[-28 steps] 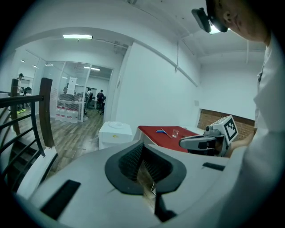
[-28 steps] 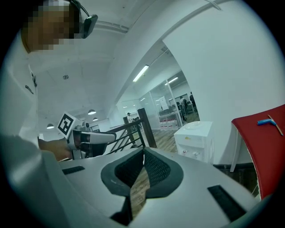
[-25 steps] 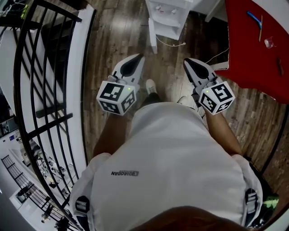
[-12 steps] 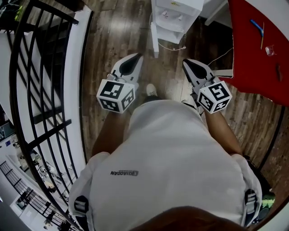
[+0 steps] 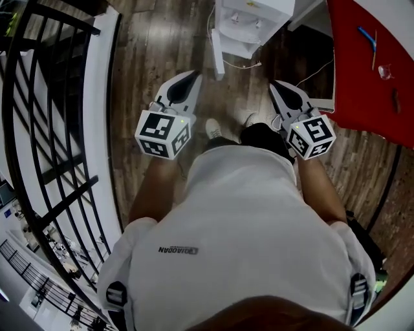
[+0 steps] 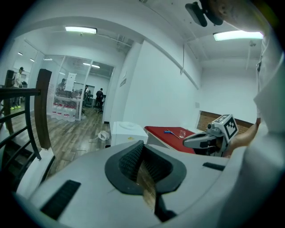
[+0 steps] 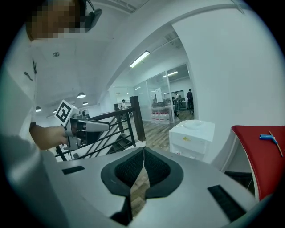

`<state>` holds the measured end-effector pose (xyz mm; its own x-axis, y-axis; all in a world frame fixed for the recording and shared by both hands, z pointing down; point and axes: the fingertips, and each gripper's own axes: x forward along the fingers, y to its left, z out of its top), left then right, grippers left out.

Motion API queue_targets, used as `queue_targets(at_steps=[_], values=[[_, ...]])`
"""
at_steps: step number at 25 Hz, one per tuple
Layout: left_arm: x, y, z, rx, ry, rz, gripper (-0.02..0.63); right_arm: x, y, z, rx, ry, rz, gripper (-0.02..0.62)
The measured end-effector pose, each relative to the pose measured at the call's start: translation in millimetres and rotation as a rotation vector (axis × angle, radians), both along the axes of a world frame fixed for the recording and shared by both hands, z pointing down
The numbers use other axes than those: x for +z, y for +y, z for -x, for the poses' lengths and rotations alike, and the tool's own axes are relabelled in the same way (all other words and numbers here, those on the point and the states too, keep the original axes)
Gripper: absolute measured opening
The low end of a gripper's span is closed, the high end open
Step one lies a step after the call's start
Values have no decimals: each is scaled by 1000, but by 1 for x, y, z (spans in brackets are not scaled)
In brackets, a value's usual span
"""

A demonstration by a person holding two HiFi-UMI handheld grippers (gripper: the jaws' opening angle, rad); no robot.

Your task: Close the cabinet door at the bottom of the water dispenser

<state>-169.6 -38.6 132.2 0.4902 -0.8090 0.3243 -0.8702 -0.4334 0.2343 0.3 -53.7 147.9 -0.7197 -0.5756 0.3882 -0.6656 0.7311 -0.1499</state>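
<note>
The white water dispenser (image 5: 249,19) stands on the wood floor at the top of the head view. Its bottom cabinet door (image 5: 218,61) sticks out open toward me on its left side. My left gripper (image 5: 187,79) and right gripper (image 5: 277,87) are held side by side above the floor, both short of the dispenser and touching nothing. Both have their jaws shut and empty. The left gripper view shows the dispenser (image 6: 127,132) beyond the shut jaws (image 6: 143,143). The right gripper view shows it (image 7: 193,136) ahead and to the right of the shut jaws (image 7: 143,149).
A red table (image 5: 369,58) stands right of the dispenser, with a blue tool (image 5: 367,33) and a small glass (image 5: 385,70) on it. A black stair railing (image 5: 52,116) runs along the left. A white cable (image 5: 252,64) lies on the floor near the door. My shoe (image 5: 213,127) is below the dispenser.
Both grippers have moved forward toward the dispenser as the person steps closer. A dark trouser leg now shows between them. Both jaws stay shut.
</note>
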Motion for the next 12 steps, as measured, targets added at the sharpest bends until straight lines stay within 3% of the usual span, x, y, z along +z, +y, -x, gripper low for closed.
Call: queue_targets(at_steps=[5, 9, 12], values=[[23, -11, -5, -55, -1, 38, -5, 31, -23, 4, -94, 43, 50, 23], [42, -22, -5, -141, -8, 63, -5, 61, -40, 13, -210, 64, 103, 23], [64, -32, -7, -208, -1, 103, -5, 85, -57, 15, -245, 53, 140, 23]])
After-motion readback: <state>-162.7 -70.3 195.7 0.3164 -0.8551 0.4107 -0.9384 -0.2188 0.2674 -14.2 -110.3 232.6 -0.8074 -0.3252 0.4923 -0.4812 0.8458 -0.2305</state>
